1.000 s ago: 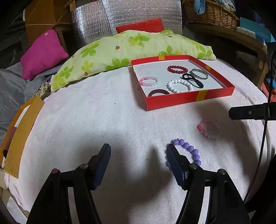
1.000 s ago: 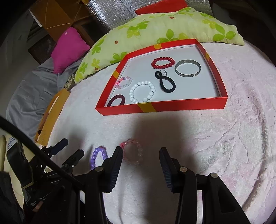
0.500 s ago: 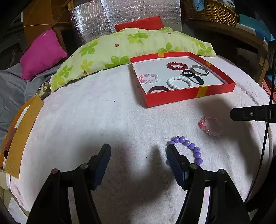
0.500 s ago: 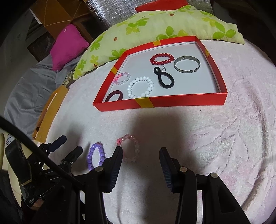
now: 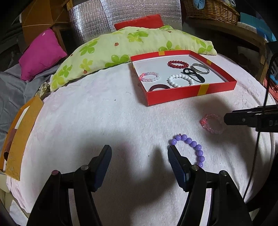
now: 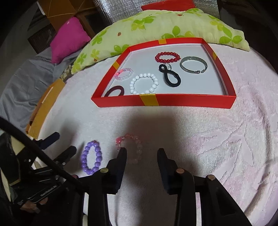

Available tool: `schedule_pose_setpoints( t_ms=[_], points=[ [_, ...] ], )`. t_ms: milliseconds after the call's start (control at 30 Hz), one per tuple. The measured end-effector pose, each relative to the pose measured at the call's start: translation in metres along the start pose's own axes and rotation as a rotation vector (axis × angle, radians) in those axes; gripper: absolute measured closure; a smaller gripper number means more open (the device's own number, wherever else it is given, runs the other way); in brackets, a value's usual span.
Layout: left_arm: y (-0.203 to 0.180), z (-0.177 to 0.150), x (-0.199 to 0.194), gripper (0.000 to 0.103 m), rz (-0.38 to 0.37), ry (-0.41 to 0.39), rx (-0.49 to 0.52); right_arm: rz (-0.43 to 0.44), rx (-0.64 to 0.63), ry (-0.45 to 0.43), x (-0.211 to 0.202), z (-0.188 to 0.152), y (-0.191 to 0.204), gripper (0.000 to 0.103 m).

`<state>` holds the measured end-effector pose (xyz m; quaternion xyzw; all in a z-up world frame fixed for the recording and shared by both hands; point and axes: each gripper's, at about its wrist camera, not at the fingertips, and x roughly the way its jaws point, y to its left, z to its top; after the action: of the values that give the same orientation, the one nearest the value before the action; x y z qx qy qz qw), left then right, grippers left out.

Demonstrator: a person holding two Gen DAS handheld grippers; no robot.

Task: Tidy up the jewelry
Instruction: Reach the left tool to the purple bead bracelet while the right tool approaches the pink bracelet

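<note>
A clear pink bead bracelet (image 6: 120,140) lies on the pale pink blanket, just ahead of my right gripper (image 6: 141,150). The jaws are closing, with the left fingertip over the bracelet's near left side and part of the ring between them; no pad presses on it. A purple bead bracelet (image 5: 193,143) lies beside the right finger of my left gripper (image 5: 139,150), which is open and holds nothing. The red box (image 5: 173,97) beyond holds several bracelets and hair ties. The right view also shows the purple bracelet (image 6: 84,156) and the left gripper (image 6: 60,144).
A green floral pillow (image 5: 139,43) lies behind the box, and a magenta cushion (image 5: 41,55) sits at far left. An orange cardboard box (image 5: 19,132) stands at the blanket's left edge. A wicker basket (image 5: 212,9) is at the back right. A black cable (image 6: 34,149) crosses the lower left.
The right gripper's jaws have narrowed and it has edged up to the pink bracelet, which now sits at its left fingertip. The left gripper has not moved.
</note>
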<state>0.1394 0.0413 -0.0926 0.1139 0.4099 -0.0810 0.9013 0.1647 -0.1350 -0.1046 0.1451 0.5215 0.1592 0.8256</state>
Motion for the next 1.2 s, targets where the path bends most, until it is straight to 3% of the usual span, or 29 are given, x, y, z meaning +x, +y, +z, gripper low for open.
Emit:
schedule_pose_setpoints(
  t_ms=[100, 267, 367, 567, 867, 1200],
  points=[
    [-0.001, -0.001, 0.001, 0.035, -0.017, 0.007, -0.001, -0.015, -0.014, 0.008, 0.006, -0.002, 0.003, 0.070],
    [-0.003, -0.002, 0.003, 0.035, -0.040, 0.025, -0.004, -0.083, -0.090, 0.005, 0.013, -0.007, 0.014, 0.091],
    [-0.004, -0.002, 0.004, 0.035, -0.045, 0.029, -0.003, -0.120, -0.091, -0.007, 0.011, -0.007, 0.010, 0.094],
    [-0.008, -0.003, 0.002, 0.035, -0.093, 0.020, 0.002, -0.128, -0.007, -0.029, 0.000, 0.001, -0.017, 0.094],
    [-0.022, -0.003, 0.001, 0.033, -0.238, 0.041, 0.020, -0.086, 0.076, -0.043, -0.014, 0.002, -0.046, 0.094],
    [-0.029, -0.007, 0.008, 0.030, -0.283, 0.078, 0.010, -0.060, 0.119, -0.055, -0.025, 0.000, -0.066, 0.093]
  ],
)
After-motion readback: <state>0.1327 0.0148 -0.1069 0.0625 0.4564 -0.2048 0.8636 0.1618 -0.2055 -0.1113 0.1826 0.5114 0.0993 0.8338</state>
